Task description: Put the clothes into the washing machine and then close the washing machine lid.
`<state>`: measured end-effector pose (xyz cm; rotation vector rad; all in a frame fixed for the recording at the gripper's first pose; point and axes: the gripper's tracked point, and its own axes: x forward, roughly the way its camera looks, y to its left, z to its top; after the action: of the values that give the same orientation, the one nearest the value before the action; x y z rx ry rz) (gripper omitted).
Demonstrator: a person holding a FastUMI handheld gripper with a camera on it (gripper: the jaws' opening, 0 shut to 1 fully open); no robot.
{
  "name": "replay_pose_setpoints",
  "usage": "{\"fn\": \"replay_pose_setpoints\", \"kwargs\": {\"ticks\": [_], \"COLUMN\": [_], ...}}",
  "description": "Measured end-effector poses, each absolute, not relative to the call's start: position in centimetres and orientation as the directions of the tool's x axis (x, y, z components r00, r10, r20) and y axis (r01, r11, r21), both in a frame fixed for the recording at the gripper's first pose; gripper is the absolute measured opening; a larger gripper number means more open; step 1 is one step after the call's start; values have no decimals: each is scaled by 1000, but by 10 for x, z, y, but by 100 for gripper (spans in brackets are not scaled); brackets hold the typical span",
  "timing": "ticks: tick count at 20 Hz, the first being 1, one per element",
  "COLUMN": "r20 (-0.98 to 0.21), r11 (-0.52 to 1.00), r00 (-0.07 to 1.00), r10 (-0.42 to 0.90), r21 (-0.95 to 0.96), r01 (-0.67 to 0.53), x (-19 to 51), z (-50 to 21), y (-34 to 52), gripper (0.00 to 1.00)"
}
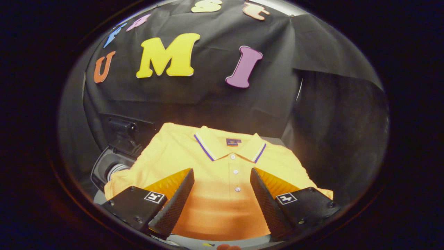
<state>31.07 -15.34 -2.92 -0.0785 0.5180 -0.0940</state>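
A folded yellow polo shirt with a striped collar and white buttons lies flat just ahead of and below my fingers. My gripper is open, its two fingers spread wide above the shirt's chest, one on each side of the button placket, pressing on nothing. Past the shirt's left sleeve stands a small washing machine; its drum opening shows and its dark lid stands raised behind it. The shirt covers part of the machine's right side.
Black booth cloth hangs close behind and to the right of the shirt. A pale surface edge shows under the shirt's lower hem, between the fingers.
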Motion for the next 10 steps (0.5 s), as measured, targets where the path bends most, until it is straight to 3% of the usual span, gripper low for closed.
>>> {"fn": "replay_pose_setpoints", "kwargs": {"ticks": [4,10], "r20": [-533,-554], "r11": [989,996], "r00": [835,828], "r10": [-139,-81], "r21": [-112,-15], "r01": [93,88], "x": [324,329], "z": [-45,-56], "y": [-168,-170], "gripper": [100,99]}}
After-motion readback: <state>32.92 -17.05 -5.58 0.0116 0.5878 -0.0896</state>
